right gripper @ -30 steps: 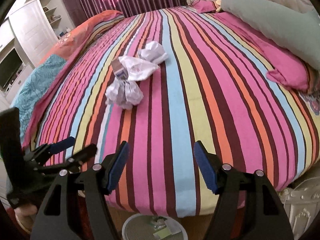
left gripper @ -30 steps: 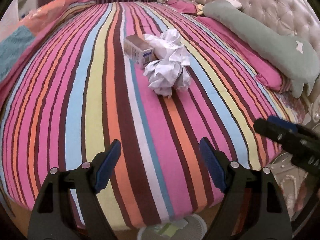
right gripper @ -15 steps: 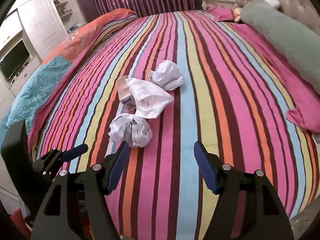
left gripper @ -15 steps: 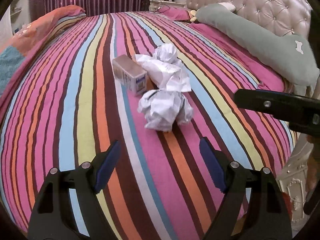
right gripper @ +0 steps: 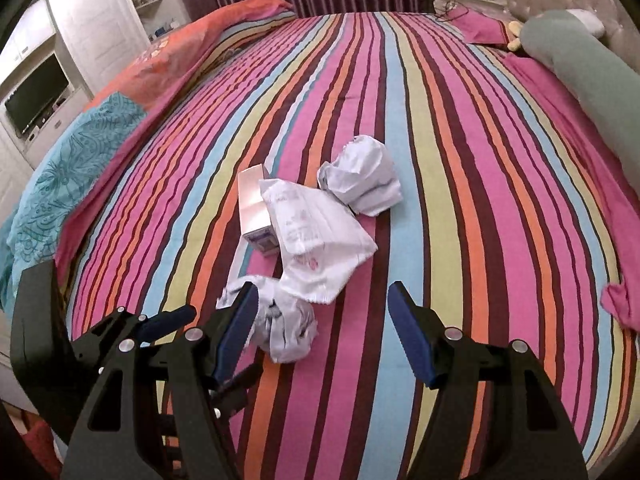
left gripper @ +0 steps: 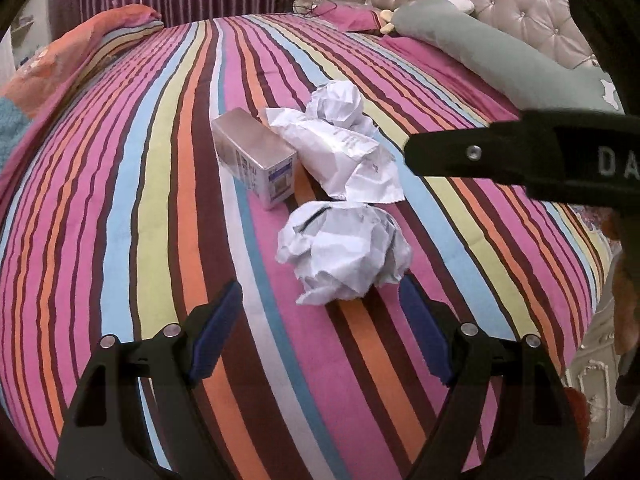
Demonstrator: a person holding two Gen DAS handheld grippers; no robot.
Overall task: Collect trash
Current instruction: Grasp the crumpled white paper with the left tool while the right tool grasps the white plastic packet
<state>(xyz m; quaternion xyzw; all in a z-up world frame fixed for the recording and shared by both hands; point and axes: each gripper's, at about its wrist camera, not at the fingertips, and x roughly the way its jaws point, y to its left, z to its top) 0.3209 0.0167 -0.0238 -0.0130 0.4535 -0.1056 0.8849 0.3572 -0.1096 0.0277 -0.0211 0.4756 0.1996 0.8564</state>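
Four pieces of trash are seen lying clustered on the striped bed [left gripper: 120, 208]: a nearer crumpled paper ball [left gripper: 346, 254], a flattened white paper wrapper [left gripper: 340, 152] just behind it, a small cardboard box [left gripper: 256, 158] touching the wrapper's left side, and a farther paper ball [left gripper: 338, 102] at the back. The left gripper [left gripper: 320, 330] is held with its fingers spread wide, empty, low over the bed just short of the nearer ball. The right gripper [right gripper: 320, 330] is likewise held wide and empty, with the same ball [right gripper: 280, 328] just beside its left finger and the wrapper [right gripper: 316, 240] ahead.

The step in hand is judged to be the grasp of the nearer ball by the left gripper. It is best done by pushing the fingers forward until the ball is centred between the pads, keeping them low so that the paper is caught at its widest part, and closing gently, since crumpled paper compresses and can slip out. The right finger should be kept off the wrapper's edge, so that only one piece is lifted.

Compared with the frame half a second ago, the trash is shown larger and closer in both views: both grippers have been advanced over the bed, and the spread of the fingers is unchanged.
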